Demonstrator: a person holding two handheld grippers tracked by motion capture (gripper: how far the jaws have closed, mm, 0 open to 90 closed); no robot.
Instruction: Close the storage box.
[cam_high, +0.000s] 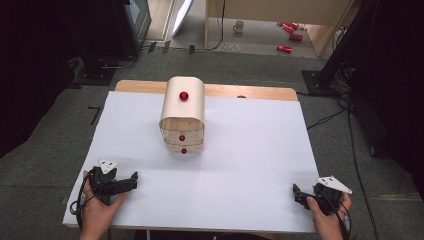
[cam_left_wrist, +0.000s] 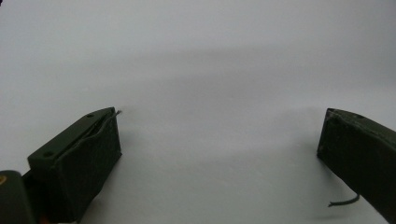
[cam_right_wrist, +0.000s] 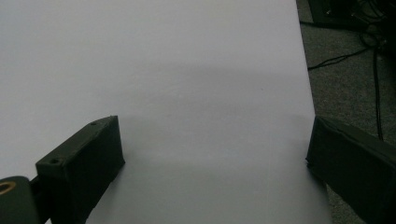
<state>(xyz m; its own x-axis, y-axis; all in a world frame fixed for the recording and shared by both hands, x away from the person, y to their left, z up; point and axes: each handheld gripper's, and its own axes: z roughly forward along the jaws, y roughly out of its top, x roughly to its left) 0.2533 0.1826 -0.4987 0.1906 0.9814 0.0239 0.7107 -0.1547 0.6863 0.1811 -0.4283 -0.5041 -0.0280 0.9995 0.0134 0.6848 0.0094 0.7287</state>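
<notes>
A cream cabinet (cam_high: 183, 112) with a rounded top stands at the middle back of the white-covered table (cam_high: 250, 150). It has a red knob (cam_high: 184, 95) on top and two small drawers with red knobs (cam_high: 182, 137) facing me. My left gripper (cam_high: 134, 181) rests at the near left corner, held in a hand, pointing right. Its jaws stand wide apart over bare white sheet, so the left gripper (cam_left_wrist: 219, 121) is open and holds nothing. My right gripper (cam_high: 296, 196) sits at the near right corner, pointing left. The right gripper (cam_right_wrist: 215, 126) is also open, with nothing between its jaws.
The table's right edge (cam_right_wrist: 306, 84) runs close beside my right gripper, with grey carpet and cables (cam_right_wrist: 345, 58) beyond it. A wooden strip (cam_high: 250, 92) shows along the table's back. Dark stands flank the table; a mug (cam_high: 239, 26) and red cans (cam_high: 284, 48) lie on the far floor.
</notes>
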